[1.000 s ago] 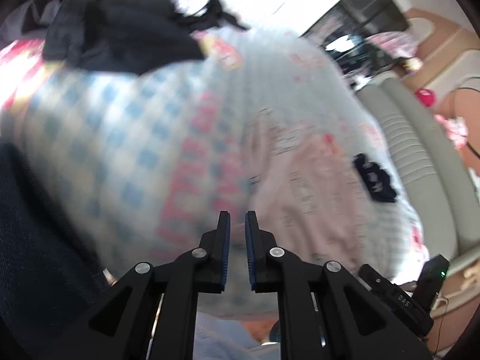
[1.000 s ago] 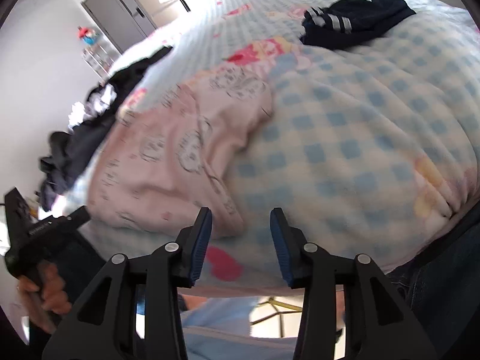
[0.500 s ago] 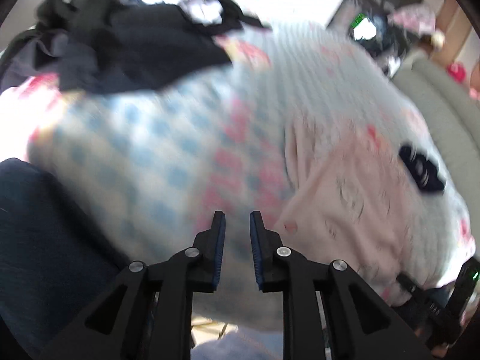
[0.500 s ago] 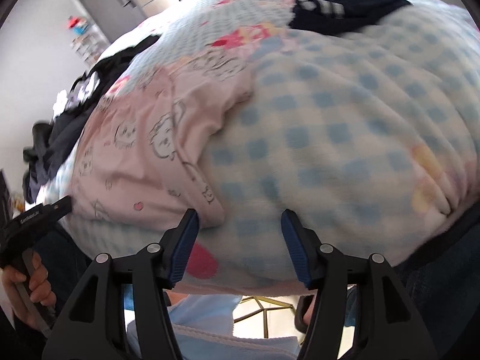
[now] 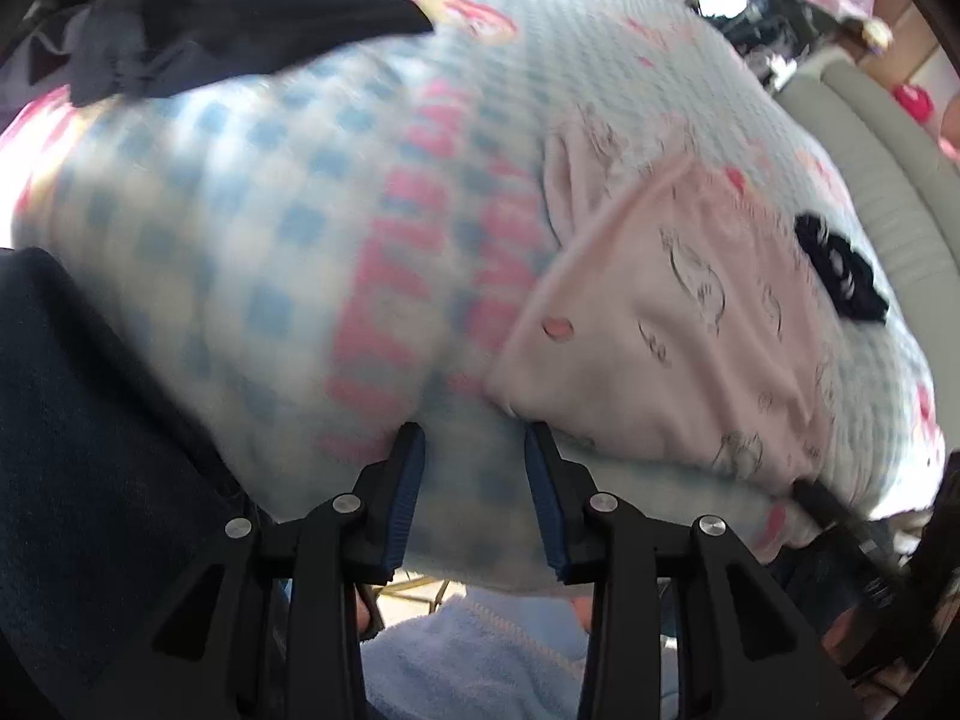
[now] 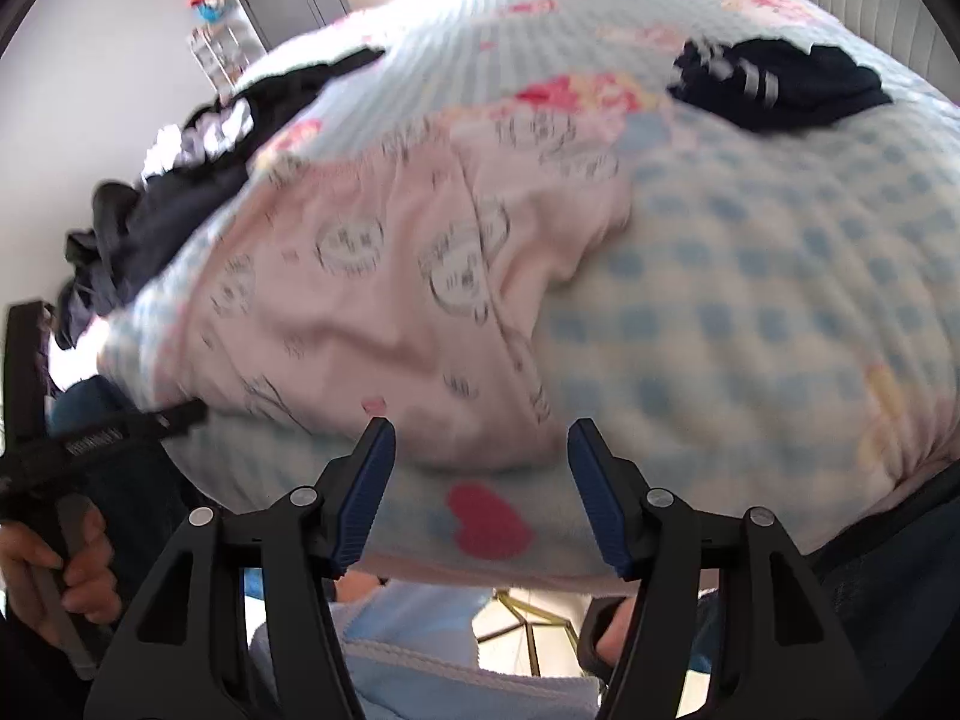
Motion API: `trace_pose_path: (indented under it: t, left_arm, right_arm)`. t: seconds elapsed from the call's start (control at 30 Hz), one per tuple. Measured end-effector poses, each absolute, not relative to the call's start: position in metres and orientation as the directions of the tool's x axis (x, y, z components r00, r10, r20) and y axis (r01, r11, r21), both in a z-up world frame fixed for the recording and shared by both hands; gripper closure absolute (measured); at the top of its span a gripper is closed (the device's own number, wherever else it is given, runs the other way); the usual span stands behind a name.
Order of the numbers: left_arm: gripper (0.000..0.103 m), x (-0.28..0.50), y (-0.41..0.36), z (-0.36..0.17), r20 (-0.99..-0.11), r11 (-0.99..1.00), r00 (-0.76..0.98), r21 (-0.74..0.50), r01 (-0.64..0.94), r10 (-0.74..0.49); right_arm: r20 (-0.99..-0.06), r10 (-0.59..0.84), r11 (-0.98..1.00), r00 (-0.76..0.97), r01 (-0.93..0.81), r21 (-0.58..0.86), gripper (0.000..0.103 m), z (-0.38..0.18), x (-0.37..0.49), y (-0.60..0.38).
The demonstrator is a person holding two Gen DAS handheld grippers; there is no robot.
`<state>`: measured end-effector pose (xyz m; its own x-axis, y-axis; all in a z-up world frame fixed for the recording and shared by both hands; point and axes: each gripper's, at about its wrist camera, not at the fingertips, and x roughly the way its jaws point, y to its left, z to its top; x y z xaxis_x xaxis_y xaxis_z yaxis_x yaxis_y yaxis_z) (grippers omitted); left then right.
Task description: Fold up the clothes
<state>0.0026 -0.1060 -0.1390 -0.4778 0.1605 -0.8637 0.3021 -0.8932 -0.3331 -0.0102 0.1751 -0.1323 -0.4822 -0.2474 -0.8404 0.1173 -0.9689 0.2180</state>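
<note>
**Hovering at the bed's near edge, both claws parted**

Reaching toward the pink garment spread on the checked blanket, the left gripper points at its near corner, jaws moderately apart and gripping nothing. The right gripper sits wide open just before the garment's lower hem, also empty. A folded dark item lies farther back; a dark clothes heap sits at the far left. Motion blur smears the blanket's print, and the garment's far edge is hard to trace.
</note>
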Motion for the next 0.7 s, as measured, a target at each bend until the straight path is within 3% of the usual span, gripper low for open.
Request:
trace_pose_path:
  t: [0.33, 0.5, 0.63, 0.7]
  left_arm:
    - [0.066, 0.006, -0.111, -0.122, -0.834, -0.895, -0.552, -0.237, 0.378, -0.013]
    - [0.064, -0.007, -0.095, -0.099, -0.750, -0.935, -0.647, -0.313, 0.165, 0.137]
    - [0.064, -0.044, -0.062, -0.078, -0.690, -0.961, -0.687, -0.272, -0.045, 0.228]
    - [0.064, -0.073, -0.050, -0.091, -0.729, -0.966, -0.643, -0.245, -0.079, 0.237]
  right_arm:
    - [-0.835, -0.181, -0.979, -0.520, 0.016, 0.202, 0.041, -0.122, -0.017, 0.211]
    - [-0.803, -0.146, -0.985, -0.578, 0.010, 0.172, 0.041, -0.100, -0.020, 0.214]
    - [-0.797, -0.193, -0.981, -0.572, 0.084, 0.177, 0.041, -0.092, -0.044, 0.198]
    - [-0.807, -0.201, -0.980, -0.555, 0.104, 0.172, 0.041, -0.098, -0.054, 0.192]
